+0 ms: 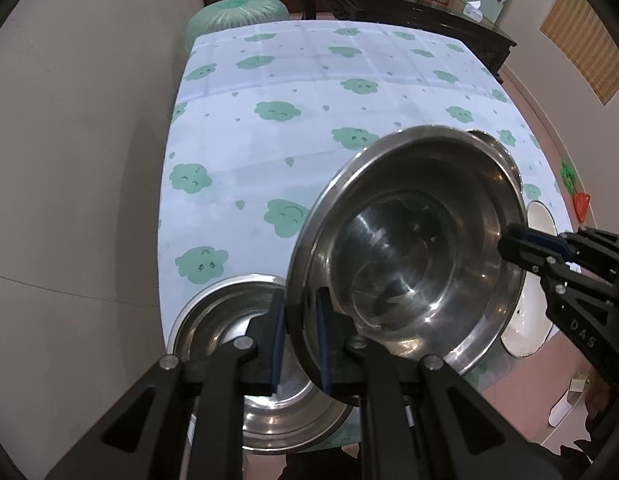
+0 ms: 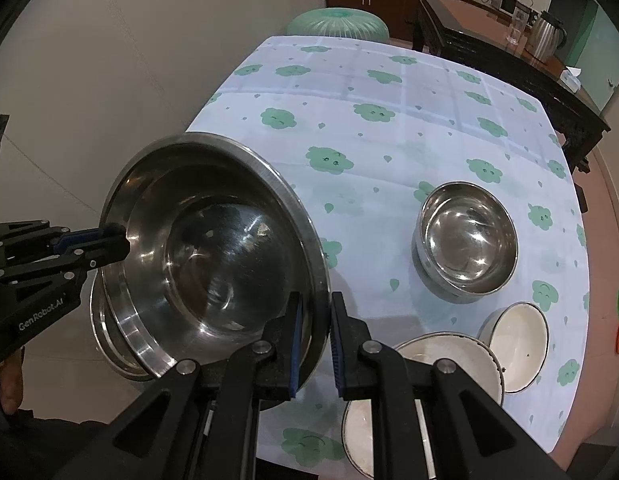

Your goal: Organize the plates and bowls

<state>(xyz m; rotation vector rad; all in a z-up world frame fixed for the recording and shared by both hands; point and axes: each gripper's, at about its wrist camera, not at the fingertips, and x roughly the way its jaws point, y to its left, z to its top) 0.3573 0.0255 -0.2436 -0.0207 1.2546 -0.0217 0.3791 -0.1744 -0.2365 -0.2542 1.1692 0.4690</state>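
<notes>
Two hand-held grippers share one large steel bowl (image 1: 413, 248), holding it tilted above the counter (image 1: 269, 80) with its open mouth turned toward both cameras. The left hand-held gripper (image 1: 299, 344) is clamped on the bowl's rim, one blue-padded finger inside the lip and the other outside. The right hand-held gripper (image 2: 314, 344) is clamped on the opposite side of the same rim in the same way; in the left wrist view it shows at the right edge, its tips closed on the lip.

Below the lifted bowl, at the near edge of the counter, a second steel bowl (image 1: 229, 320) sits upright, with the left hand-held gripper's fingers in front of it. In the right wrist view a smaller steel bowl (image 2: 465, 240) stands upright on the cloud-printed tablecloth (image 2: 369, 140), well apart from the lifted one; it may be resting on another dish, though the reflections make that hard to judge. Nearer the edge lie white enamel bowls (image 2: 517, 346), overlapping one another beside the right hand-held gripper. A green round stool (image 2: 337, 24) stands beyond the far end of the counter.
</notes>
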